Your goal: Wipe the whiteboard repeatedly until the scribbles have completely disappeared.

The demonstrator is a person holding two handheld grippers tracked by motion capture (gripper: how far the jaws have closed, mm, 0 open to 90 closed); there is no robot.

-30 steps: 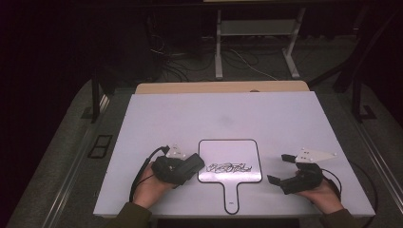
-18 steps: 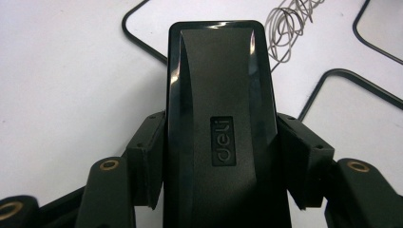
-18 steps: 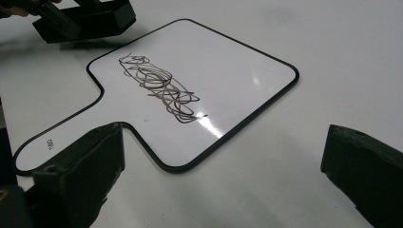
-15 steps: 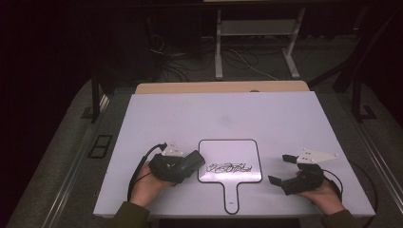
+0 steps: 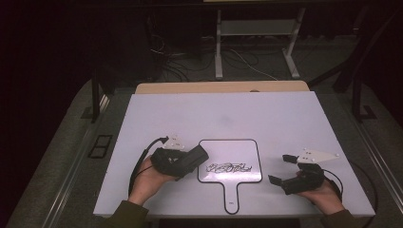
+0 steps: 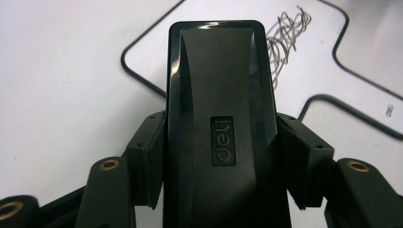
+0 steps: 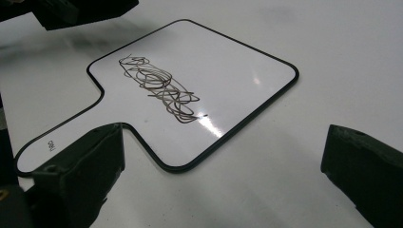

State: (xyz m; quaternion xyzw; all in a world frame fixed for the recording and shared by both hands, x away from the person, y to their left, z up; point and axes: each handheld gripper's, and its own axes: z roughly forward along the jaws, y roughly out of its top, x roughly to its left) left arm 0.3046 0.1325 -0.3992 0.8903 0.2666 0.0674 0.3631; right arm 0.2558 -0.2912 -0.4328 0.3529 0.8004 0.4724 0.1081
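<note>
A paddle-shaped whiteboard (image 5: 230, 151) with a black rim lies flat near the table's front, its handle toward the person. A dark scribble (image 5: 229, 167) runs across its lower part. My left gripper (image 5: 183, 161) is shut on a black eraser (image 5: 196, 156) whose front end reaches over the board's left edge. In the left gripper view the eraser (image 6: 218, 80), marked "deli", sits clamped between the jaws of the left gripper (image 6: 221, 156), with the scribble (image 6: 284, 42) just beyond it. My right gripper (image 5: 281, 169) rests open to the right of the board. The right gripper (image 7: 228, 166) has nothing between its jaws and faces the whiteboard (image 7: 228, 61).
The white tabletop (image 5: 223, 114) has free room behind and beside the board. A wooden strip (image 5: 218, 87) lines the far edge. Beyond it are a metal stand (image 5: 254, 42) and floor cables (image 5: 180, 61). Each gripper trails a cable near the front edge.
My left gripper has shifted slightly forward and right with the eraser, bringing its tip over the board's left edge. The right gripper has stayed in place, open.
</note>
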